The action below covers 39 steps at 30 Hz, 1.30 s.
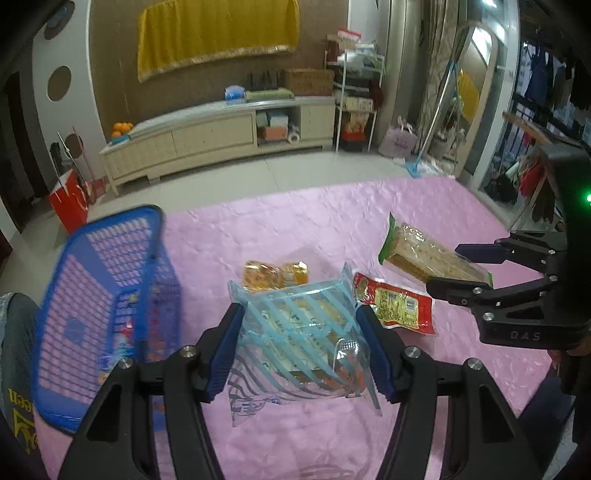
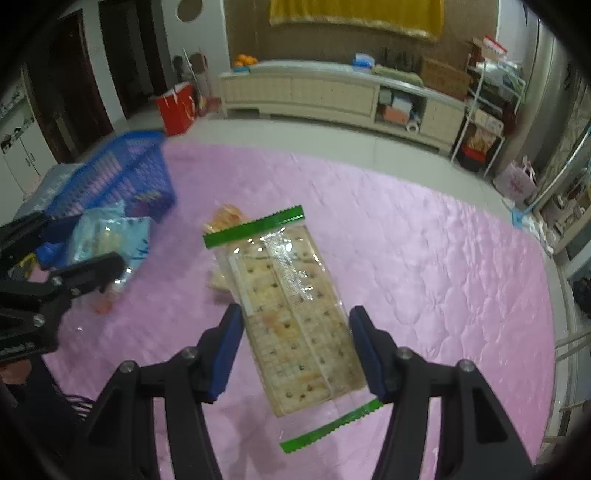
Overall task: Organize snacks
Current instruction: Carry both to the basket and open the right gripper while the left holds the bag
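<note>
Both grippers grip: our left point(image 1: 299, 343) a blue packet point(image 1: 295, 332), right point(image 2: 295, 350) the crackers point(image 2: 291, 317). Ahead, two packs wait; we judge the basket point(image 1: 110, 295) barely filled.

left tongs point(image 1: 301, 349): clamped, angled down | right tongs point(image 2: 295, 350): clamped, angled down

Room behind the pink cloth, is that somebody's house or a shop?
Most likely a home living room. A long low cabinet runs along the wall under a hanging yellow cloth, with oranges on one end and household clutter on a white rack.
</note>
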Available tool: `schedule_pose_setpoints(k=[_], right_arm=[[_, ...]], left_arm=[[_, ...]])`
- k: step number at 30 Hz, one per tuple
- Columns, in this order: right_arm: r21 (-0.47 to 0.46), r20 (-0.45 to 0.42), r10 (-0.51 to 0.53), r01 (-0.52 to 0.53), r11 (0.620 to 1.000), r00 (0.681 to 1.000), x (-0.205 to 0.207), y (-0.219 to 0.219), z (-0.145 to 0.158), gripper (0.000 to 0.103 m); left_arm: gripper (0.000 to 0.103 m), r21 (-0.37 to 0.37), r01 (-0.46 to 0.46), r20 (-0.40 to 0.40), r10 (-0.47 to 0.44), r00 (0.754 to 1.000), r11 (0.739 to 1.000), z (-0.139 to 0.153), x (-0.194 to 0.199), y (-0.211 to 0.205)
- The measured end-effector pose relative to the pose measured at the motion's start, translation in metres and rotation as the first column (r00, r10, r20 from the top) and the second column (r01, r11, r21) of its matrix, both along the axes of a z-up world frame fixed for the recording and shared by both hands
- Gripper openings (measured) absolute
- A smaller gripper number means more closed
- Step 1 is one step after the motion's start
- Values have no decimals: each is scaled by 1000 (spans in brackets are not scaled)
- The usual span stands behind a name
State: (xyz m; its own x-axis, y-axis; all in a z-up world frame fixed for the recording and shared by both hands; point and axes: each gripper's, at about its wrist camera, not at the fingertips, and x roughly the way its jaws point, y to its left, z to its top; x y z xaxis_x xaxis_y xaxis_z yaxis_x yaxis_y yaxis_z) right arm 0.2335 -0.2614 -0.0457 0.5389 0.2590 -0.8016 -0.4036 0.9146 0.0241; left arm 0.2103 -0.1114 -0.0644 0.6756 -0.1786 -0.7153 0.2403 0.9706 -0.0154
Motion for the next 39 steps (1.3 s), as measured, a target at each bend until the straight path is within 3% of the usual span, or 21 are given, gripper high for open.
schedule_pose_setpoints(k=[8,23,31,39], right_arm=[[22,73,41,-43,999,996,-24,55,43,63],[26,79,244,-247,969,966,-17,182,61,63],[2,65,329,-330,944,942,-4,236,55,63],[-21,32,384,-383,924,923,19,274,35,63]], left_arm=[[60,-13,-35,50,35,998,999,30,-28,61],[60,55,-180,61,176,982,982,45,-41,176],[60,51,-270,50,268,962,961,41,-38,227],[60,57,-301,25,300,954,952,30,-24,254]])
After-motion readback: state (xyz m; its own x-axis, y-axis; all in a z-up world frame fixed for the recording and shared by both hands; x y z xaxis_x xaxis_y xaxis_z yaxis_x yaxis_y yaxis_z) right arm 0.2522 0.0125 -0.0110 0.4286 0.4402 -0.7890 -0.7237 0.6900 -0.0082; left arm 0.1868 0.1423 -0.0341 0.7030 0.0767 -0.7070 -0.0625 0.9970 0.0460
